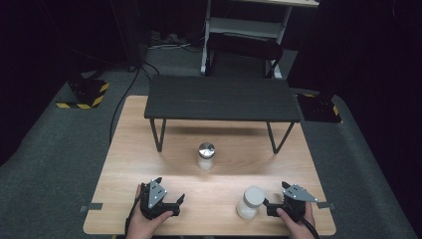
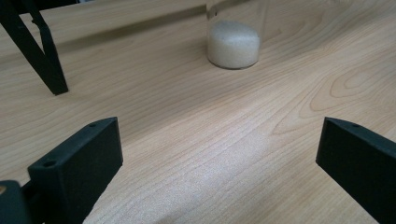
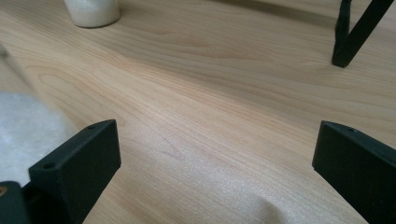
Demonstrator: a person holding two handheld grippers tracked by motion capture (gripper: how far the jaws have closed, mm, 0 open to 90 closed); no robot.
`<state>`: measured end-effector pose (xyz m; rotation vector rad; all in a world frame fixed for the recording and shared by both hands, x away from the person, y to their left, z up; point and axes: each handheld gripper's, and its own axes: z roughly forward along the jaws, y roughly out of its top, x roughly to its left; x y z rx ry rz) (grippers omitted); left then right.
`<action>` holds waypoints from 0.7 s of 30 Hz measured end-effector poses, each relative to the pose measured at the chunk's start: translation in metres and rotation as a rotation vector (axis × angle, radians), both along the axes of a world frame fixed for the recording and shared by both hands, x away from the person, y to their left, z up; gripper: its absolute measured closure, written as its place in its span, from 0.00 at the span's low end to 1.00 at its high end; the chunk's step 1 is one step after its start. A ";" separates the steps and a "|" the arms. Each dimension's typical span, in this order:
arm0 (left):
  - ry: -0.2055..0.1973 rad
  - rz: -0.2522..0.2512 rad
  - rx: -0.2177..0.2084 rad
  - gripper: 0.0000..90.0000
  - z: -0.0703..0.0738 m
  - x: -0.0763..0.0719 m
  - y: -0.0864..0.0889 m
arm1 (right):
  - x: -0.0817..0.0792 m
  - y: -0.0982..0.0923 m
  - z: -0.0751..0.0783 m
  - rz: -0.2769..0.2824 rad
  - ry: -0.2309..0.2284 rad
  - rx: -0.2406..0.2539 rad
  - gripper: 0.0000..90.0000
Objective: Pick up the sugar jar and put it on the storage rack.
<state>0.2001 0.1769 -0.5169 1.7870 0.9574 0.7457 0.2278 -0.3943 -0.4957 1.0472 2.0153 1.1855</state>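
Grippers: your left gripper and right gripper gape wide, empty | white-capped jar just beside right jaws | risk: your sideways swing tips it.

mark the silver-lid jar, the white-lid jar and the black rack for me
silver-lid jar [image 1: 206,149], high view, on its metal lid
white-lid jar [image 1: 253,195], high view, on its white lid
black rack [image 1: 221,97], high view, on its slatted top
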 end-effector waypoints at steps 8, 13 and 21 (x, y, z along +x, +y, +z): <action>-0.011 -0.002 0.008 0.01 -0.001 -0.002 -0.001 | 0.001 -0.005 -0.001 0.007 0.008 0.028 0.00; -0.011 -0.001 0.001 0.01 -0.001 -0.003 0.000 | 0.001 -0.005 0.000 0.012 0.012 0.025 0.00; -0.008 0.008 -0.006 0.01 -0.001 -0.003 -0.001 | 0.001 -0.005 -0.001 0.017 0.010 0.028 0.00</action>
